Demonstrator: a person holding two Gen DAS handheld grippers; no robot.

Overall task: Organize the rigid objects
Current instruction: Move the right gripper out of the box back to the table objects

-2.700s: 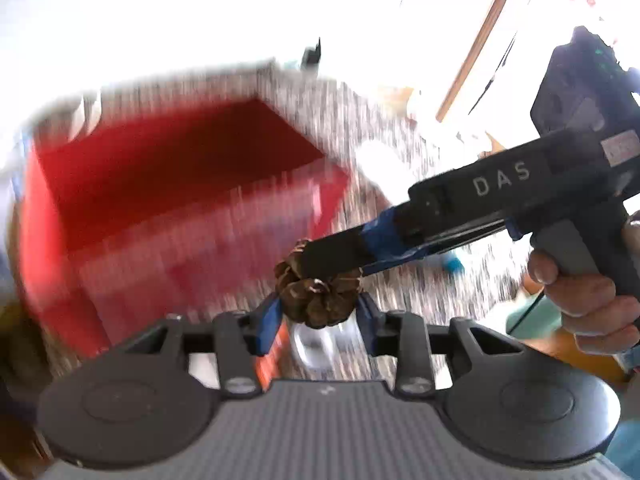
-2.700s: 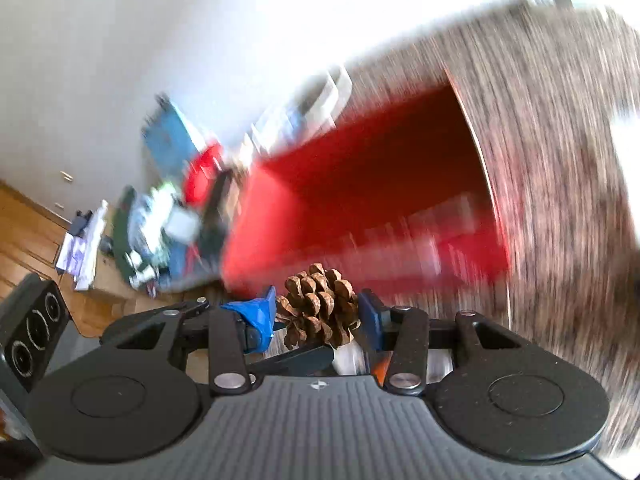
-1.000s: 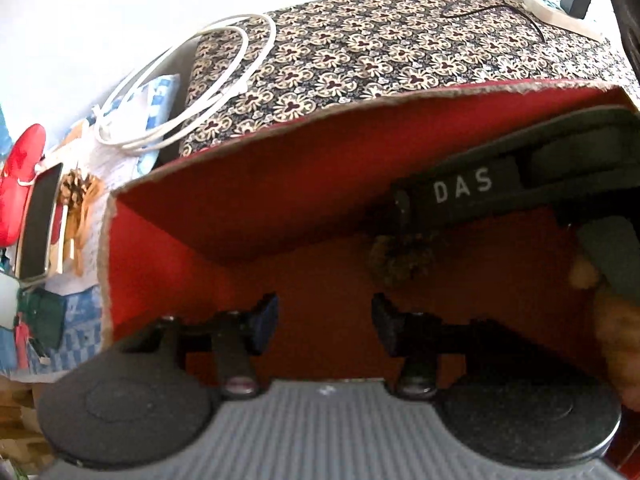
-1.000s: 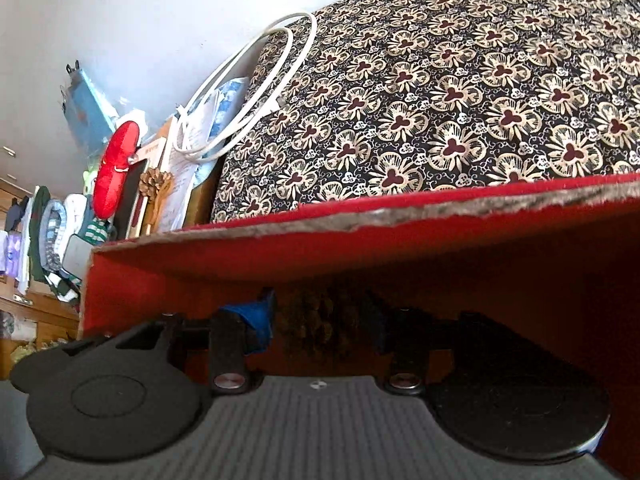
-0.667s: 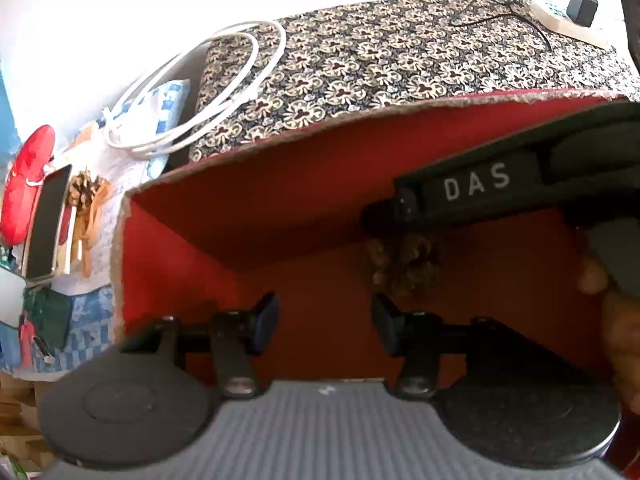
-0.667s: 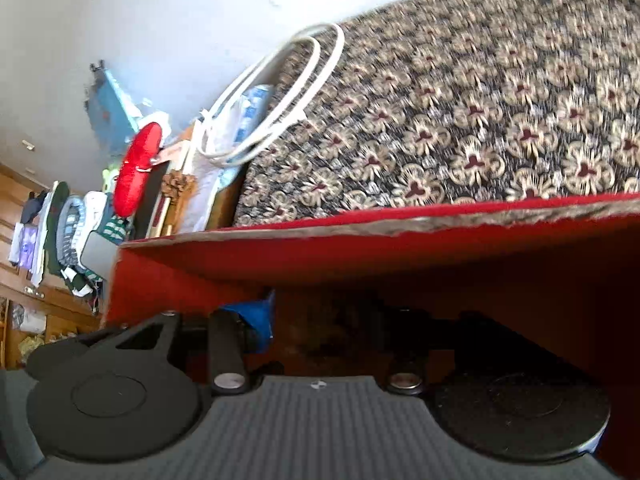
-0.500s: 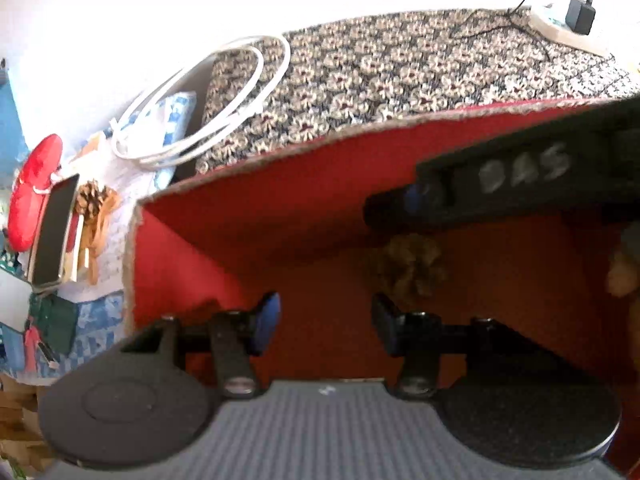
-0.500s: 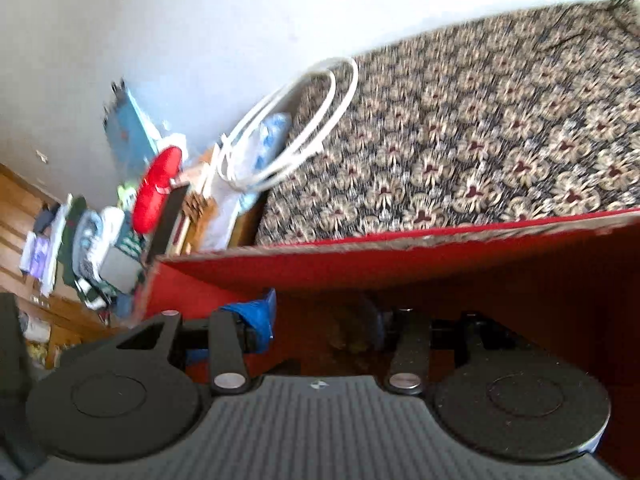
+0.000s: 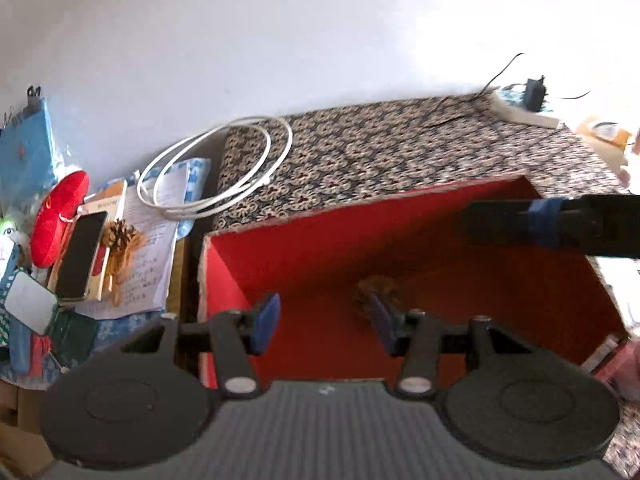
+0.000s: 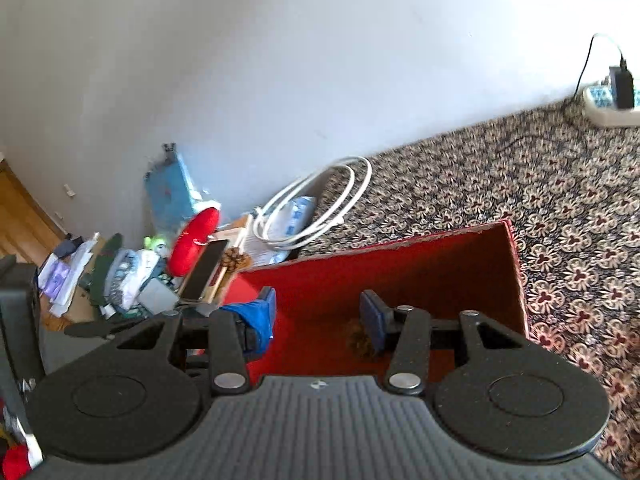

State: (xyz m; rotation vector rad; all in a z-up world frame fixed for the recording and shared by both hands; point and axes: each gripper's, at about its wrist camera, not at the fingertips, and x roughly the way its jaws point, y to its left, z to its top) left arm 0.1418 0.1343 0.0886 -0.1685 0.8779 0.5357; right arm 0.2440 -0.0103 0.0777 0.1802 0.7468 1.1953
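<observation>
Left gripper (image 9: 324,322): jaws wide apart, nothing between them, above the red box (image 9: 320,236).
Right gripper (image 10: 318,316): jaws wide apart, holding nothing, over the same box.
Pine cone (image 9: 374,290): lies on the box floor, near its middle.
Red box: sits on the patterned cloth (image 10: 560,200), near its left edge.
Second pine cone (image 9: 120,232): on papers left of the cloth, beside a phone (image 9: 82,254).

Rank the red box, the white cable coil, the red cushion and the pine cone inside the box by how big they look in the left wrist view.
1. red box
2. white cable coil
3. red cushion
4. pine cone, partly hidden behind a tool finger, so it may look smaller than it is.
</observation>
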